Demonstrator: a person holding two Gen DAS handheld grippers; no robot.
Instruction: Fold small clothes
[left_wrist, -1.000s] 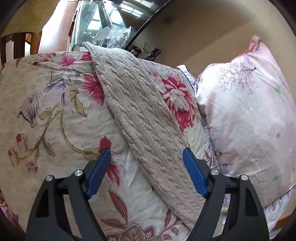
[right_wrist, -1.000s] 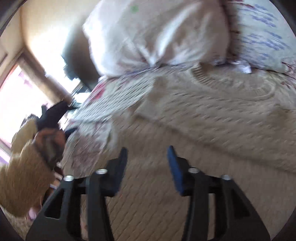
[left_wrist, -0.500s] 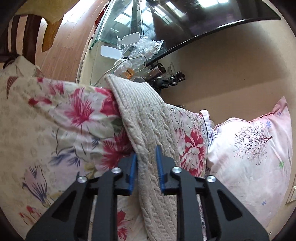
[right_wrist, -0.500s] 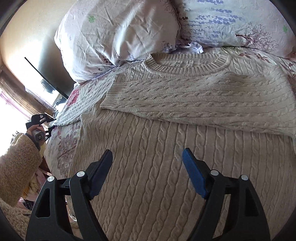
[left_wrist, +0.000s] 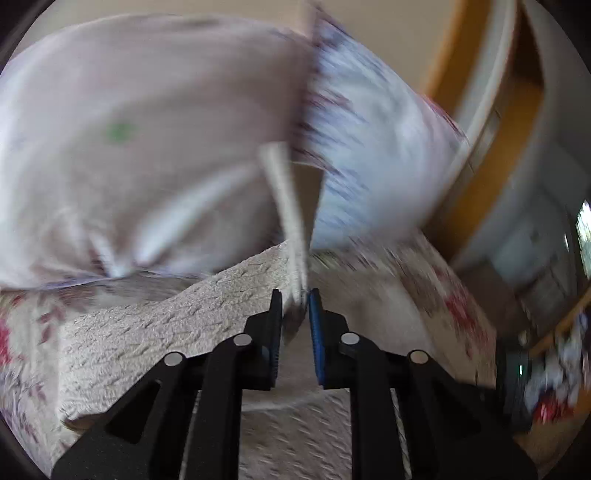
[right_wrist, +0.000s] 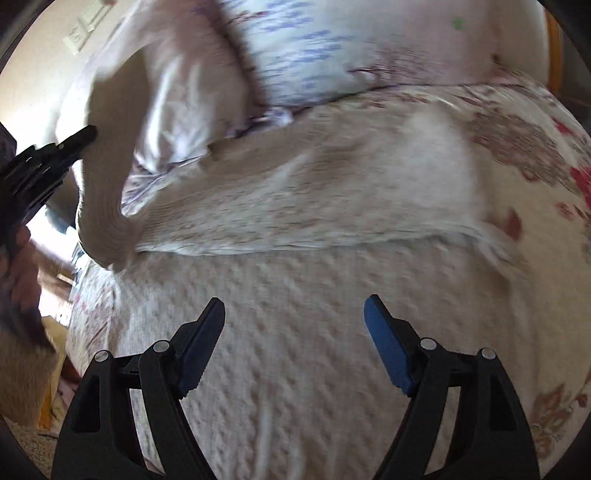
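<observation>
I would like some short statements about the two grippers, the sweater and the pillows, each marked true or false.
1. The left gripper is shut on the sweater sleeve. True.
2. The right gripper is shut on the sweater. False: it is open above the knit.
3. The sweater is dark blue. False: it is beige cable knit.
4. Pillows lie beyond the sweater. True.
5. The bed cover is plain. False: it is floral.

Left gripper (left_wrist: 295, 306) clamped on a raised fold of the beige cable-knit sweater (left_wrist: 155, 332), which lies on a floral bedspread (left_wrist: 454, 302). Two pillows (left_wrist: 147, 147) behind. View heavily blurred.
</observation>
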